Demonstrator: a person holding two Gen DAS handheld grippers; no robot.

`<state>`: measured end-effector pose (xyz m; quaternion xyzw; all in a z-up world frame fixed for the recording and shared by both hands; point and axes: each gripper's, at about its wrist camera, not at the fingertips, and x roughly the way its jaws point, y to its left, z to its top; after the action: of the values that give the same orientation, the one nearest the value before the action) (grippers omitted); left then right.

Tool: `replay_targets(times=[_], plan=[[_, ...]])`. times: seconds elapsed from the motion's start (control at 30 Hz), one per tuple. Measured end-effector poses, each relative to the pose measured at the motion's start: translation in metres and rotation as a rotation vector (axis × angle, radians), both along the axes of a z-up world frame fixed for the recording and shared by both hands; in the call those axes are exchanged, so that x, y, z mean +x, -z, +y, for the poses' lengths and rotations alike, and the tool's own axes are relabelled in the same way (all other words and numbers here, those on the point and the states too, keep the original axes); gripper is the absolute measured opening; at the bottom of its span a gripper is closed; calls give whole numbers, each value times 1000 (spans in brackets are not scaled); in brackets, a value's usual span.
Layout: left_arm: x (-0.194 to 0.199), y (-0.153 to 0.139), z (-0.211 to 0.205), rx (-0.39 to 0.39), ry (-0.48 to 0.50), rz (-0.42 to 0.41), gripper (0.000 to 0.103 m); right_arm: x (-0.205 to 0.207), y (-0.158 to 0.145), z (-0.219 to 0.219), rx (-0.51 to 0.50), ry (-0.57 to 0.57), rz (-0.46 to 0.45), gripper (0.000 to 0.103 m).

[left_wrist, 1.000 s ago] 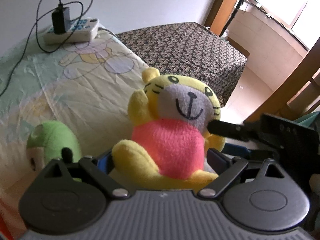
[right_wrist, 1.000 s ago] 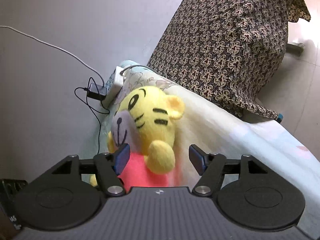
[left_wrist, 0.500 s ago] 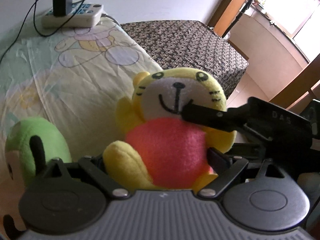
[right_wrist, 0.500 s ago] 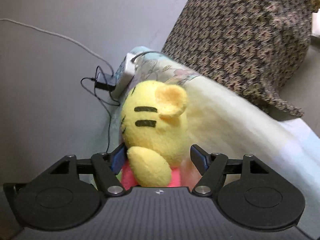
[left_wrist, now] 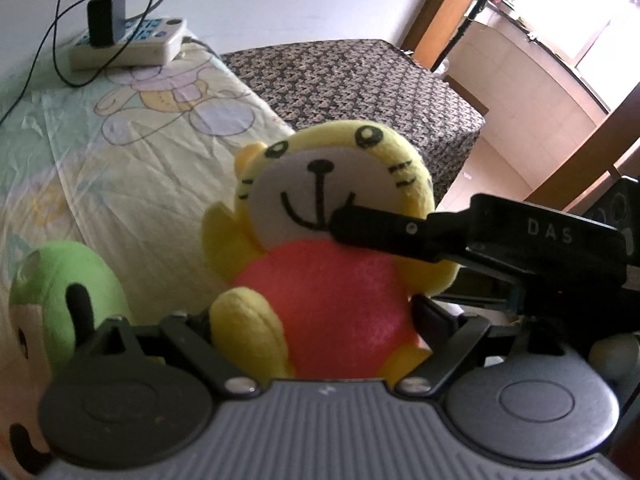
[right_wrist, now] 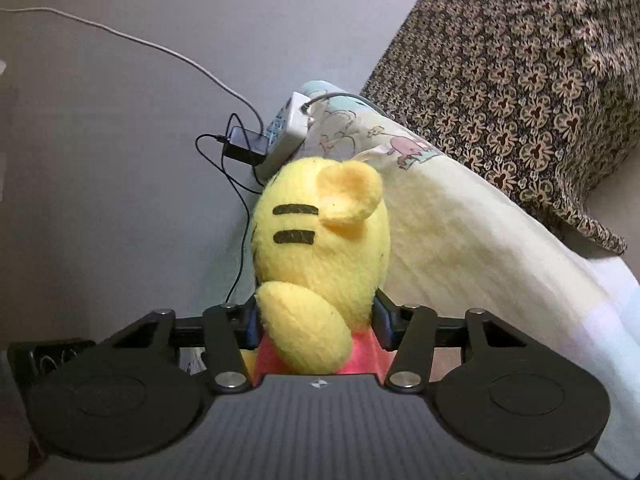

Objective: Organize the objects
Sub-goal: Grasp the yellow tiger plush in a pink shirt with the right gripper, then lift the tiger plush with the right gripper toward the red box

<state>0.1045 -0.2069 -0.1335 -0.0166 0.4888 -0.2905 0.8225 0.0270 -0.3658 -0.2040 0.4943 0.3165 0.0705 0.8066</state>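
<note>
Left wrist view: the tiger [left_wrist: 320, 264] sits upright between the left gripper [left_wrist: 316, 320] fingers, which press its yellow legs and pink belly from both sides, closed on it. One finger of the right gripper [left_wrist: 376, 228] reaches in from the right, its tip against the tiger's mouth. A green toy [left_wrist: 60, 288] lies just left on the sheet [left_wrist: 132, 176]; a power strip [left_wrist: 128, 44] sits far back.

Right wrist view: the right gripper [right_wrist: 316, 324] has its pads tight against the tiger [right_wrist: 320, 256] at the neck, apparently clamped, though fur hides the contact.
</note>
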Motion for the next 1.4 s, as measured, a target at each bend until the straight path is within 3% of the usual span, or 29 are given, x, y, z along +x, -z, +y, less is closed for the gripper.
replay_targets(times=[0.37, 0.7, 1.4], plan=[[-41, -19, -11, 20, 61, -21, 90, -41, -10, 0, 6, 12, -9, 54], [-75, -42, -6, 39, 77, -95, 90, -68, -22, 9, 40, 17, -45, 55], [-140, -109, 108, -48, -114, -272, 90, -65, -75, 100, 53, -143, -230, 55]])
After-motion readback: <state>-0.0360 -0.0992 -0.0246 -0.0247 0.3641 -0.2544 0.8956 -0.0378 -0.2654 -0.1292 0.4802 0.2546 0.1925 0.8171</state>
